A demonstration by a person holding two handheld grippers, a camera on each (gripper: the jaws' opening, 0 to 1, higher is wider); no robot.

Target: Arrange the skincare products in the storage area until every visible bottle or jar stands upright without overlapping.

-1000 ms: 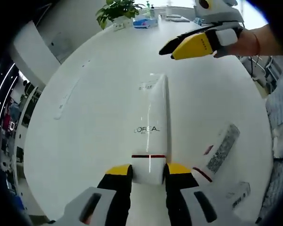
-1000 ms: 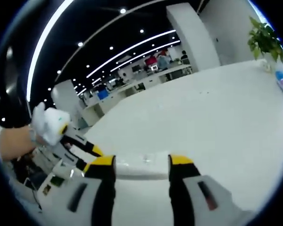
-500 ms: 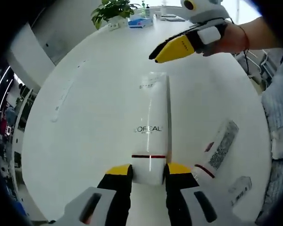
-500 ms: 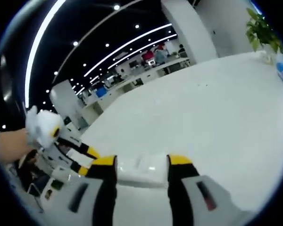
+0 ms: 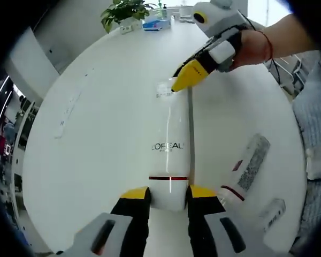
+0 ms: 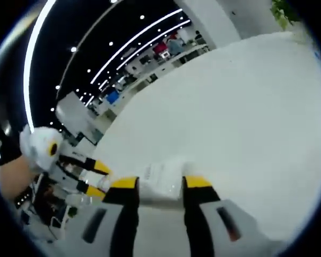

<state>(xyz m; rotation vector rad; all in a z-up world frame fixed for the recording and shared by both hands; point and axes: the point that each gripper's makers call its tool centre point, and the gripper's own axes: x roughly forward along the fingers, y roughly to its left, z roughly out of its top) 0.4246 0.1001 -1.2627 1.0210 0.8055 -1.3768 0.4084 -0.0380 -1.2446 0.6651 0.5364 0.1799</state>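
A long white L'Oreal tube (image 5: 174, 139) lies flat on the white table (image 5: 101, 123), cap end towards me. My left gripper (image 5: 169, 191) is shut on that cap end, one yellow-tipped jaw against each side. My right gripper (image 5: 184, 80) comes in from the upper right, held by a person's hand (image 5: 262, 45), and sits on the tube's far flat end. In the right gripper view, that flat end (image 6: 160, 174) fills the gap of my right gripper (image 6: 160, 183), whose jaws press both its edges. The left gripper (image 6: 93, 176) lies beyond, at the left.
A second white tube (image 5: 250, 168) with a printed label lies to the right of the held one. A smaller white one (image 5: 273, 213) lies nearer the table's edge. A potted plant (image 5: 125, 10) and a blue pack (image 5: 155, 24) stand at the far edge.
The right gripper has come down from above the table onto the tube's far end, and its jaws have narrowed around it. The left gripper has kept its hold on the cap end.
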